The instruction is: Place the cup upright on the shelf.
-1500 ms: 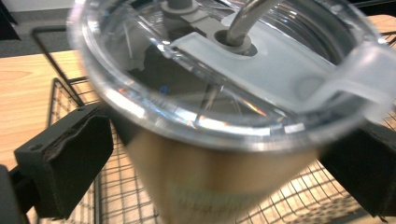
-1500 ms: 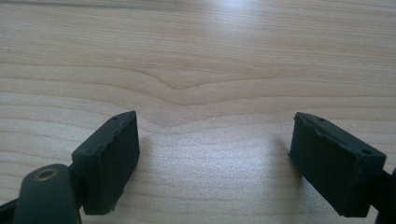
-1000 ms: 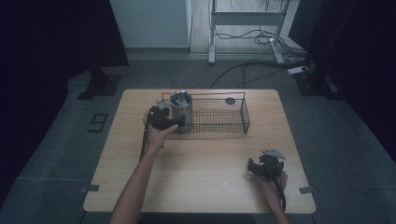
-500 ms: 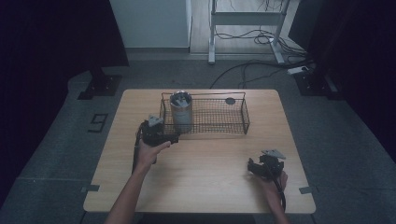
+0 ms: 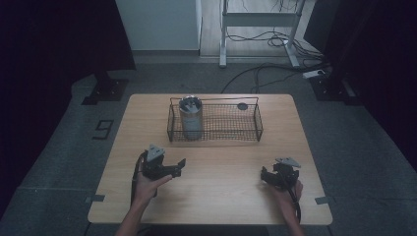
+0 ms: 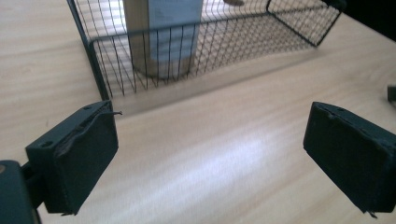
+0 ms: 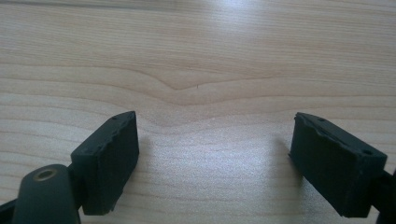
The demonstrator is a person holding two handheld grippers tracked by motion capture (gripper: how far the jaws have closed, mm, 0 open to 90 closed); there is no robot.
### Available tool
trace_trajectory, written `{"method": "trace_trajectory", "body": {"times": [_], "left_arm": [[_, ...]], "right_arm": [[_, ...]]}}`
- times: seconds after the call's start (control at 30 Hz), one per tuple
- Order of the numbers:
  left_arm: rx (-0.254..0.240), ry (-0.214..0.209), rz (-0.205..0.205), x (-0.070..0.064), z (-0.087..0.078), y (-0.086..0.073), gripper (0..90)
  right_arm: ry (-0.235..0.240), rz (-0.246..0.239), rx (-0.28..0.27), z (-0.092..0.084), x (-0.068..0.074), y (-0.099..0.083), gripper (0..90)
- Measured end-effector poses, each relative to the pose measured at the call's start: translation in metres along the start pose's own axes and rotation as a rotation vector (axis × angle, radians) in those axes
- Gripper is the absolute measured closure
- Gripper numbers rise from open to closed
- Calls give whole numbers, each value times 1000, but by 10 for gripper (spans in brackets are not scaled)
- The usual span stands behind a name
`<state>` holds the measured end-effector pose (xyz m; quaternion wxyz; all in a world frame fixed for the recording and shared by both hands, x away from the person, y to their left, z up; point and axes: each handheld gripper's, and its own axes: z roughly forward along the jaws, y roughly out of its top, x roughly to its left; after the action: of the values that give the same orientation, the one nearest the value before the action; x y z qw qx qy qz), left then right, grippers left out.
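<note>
Two grippers sit low over the table (image 5: 216, 196) in the high view: left gripper (image 5: 169, 169) near the front left, well clear of the wire basket (image 5: 255, 123) where the metal canister (image 5: 191, 118) stands upright at its left end; right gripper (image 5: 275, 178) at front right. Left gripper view: jaws apart, just been narrowing, nothing between them, canister (image 6: 161, 35) behind the mesh ahead. Right gripper view: jaws parted over bare wood, gripping nothing.

Wooden table (image 5: 221, 201), pale grain, standing on grey flooring. Left of the table: a floor marker reading "9" (image 5: 104, 129). Beyond the table's far-left corner: a black stand base (image 5: 104, 91). Beyond its far edge: a white panel (image 5: 157, 24), a metal frame (image 5: 258, 19), loose cables (image 5: 268, 73) and a power strip (image 5: 313, 74).
</note>
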<state>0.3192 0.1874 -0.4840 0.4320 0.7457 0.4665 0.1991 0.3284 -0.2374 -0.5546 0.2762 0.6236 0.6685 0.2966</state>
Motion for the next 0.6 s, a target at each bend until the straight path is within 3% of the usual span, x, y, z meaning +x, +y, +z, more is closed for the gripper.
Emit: {"method": "trace_trajectory", "body": {"times": [0.37,0.6], "left_arm": [[32,0,-16,1,-10,-38,32],[46,-5,-26,2,-9,-45,36]], "right_arm": [[0,0,0,0,0,0,153],[0,0,0,0,0,0,153]]}}
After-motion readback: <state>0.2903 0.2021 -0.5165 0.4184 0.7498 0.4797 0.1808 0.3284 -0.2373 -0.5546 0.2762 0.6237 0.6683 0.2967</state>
